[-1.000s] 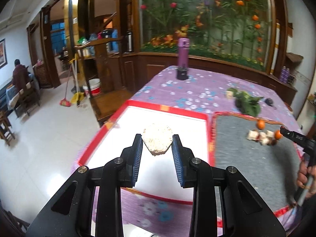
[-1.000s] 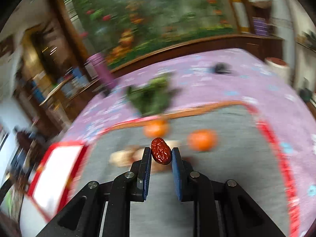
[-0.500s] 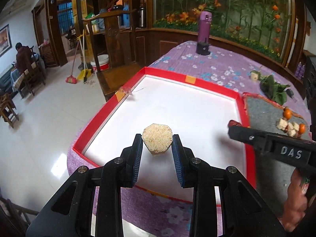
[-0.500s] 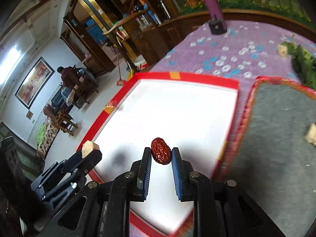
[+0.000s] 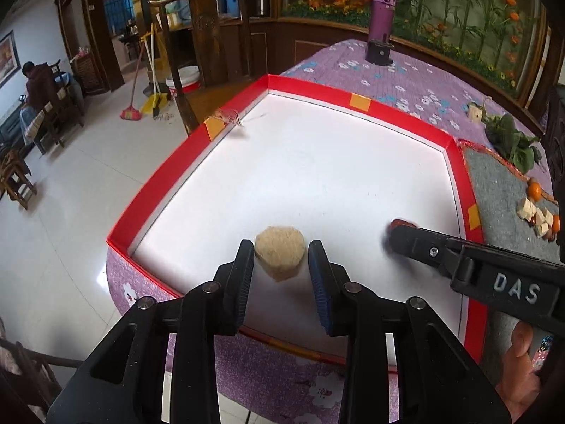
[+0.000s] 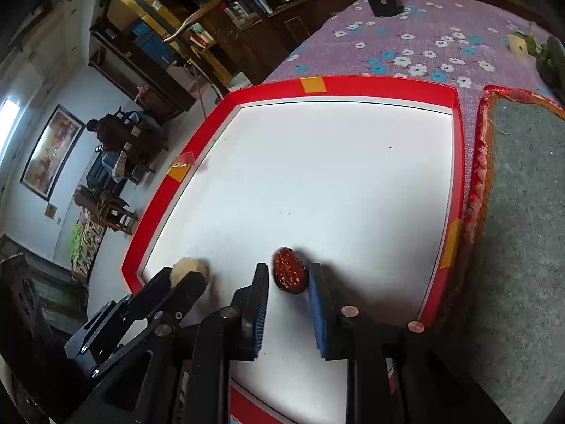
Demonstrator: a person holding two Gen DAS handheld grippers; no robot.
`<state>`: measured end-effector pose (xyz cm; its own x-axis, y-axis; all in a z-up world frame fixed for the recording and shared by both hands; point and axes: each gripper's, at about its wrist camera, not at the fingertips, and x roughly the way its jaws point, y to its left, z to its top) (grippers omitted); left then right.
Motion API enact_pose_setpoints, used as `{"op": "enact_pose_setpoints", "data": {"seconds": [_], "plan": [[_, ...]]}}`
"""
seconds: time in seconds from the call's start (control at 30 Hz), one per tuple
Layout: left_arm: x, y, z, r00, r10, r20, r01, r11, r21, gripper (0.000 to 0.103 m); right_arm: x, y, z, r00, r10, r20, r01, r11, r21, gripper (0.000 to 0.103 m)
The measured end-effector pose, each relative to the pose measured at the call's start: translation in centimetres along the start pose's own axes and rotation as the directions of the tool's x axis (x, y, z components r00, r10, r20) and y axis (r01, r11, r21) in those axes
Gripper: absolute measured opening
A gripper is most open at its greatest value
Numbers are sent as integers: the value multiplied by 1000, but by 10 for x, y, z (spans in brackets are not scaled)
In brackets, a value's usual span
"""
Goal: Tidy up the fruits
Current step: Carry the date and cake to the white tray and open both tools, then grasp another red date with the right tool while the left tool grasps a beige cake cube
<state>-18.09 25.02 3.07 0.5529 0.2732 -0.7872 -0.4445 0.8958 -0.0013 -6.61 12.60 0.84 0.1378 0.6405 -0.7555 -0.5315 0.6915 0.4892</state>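
Resting on the white floor of the red-rimmed tray (image 5: 183, 162), the tan fruit piece (image 5: 279, 251) sits between the left claw (image 5: 281, 275) pads, which have just been opening and show a slight gap either side. Beside it, the right claw (image 6: 286, 295) has likewise just been opening, the red date (image 6: 289, 271) lying on the tray between its parted pads, released.

Even, soft indoor light fills both views. The white tray (image 5: 317, 162) reads bright, nearly washed out, with faint shadows under the fingers (image 6: 319, 304). A glare patch shines on the floor (image 5: 102, 277). Fisheye bending curves the edges, and the corners go black.
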Motion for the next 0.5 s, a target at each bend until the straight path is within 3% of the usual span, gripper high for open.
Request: {"op": "enact_pose_setpoints", "data": {"seconds": [0.07,0.23,0.3,0.5], "plan": [[-7,2,0,1000,-11,13,11,1000,-7,36,-4,1,-2,999,44,2,-44,999,-8,34],[-33,9,4,994,-13,104,14,1000,-8,48,-52,-25,-5,979,147,140,-154,987,39,38],[-44,7,3,991,-29,131,30,1000,-2,60,-76,-43,-8,973,123,195,-137,989,56,39],[-55,-43,-1,984,-121,129,108,988,106,61,-152,-121,-26,943,-24,333,-33,986,165,40]]}}
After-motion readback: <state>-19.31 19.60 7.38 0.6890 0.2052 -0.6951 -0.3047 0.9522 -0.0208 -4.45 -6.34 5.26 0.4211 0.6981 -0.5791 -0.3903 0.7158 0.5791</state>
